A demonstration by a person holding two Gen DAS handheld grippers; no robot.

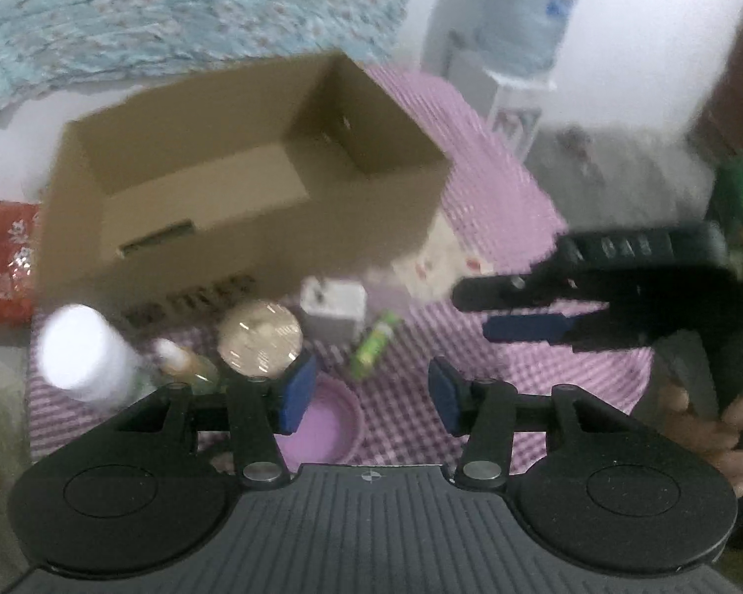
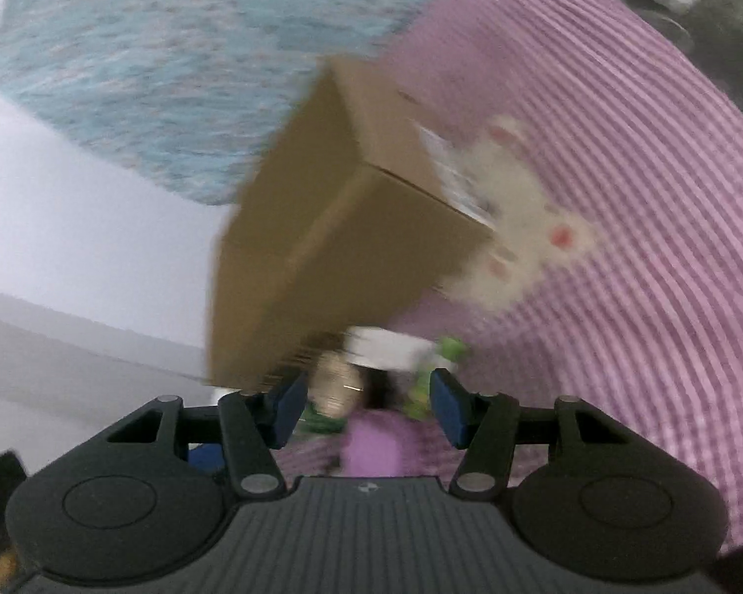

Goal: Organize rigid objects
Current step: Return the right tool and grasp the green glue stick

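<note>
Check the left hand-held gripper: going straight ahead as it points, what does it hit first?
Likely the purple lid just ahead between the open fingers of the left hand-held gripper, then the green tube; blur leaves depth unclear.

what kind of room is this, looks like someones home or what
Most likely a home, perhaps a living or bedroom corner: a water dispenser with its big bottle, a pink checked tablecloth under a cardboard box, and floral fabric behind.

A large water bottle (image 1: pixel 515 10) stands beyond the pink checked cloth (image 1: pixel 475 148), near a teal floral fabric (image 1: pixel 173 5).
</note>
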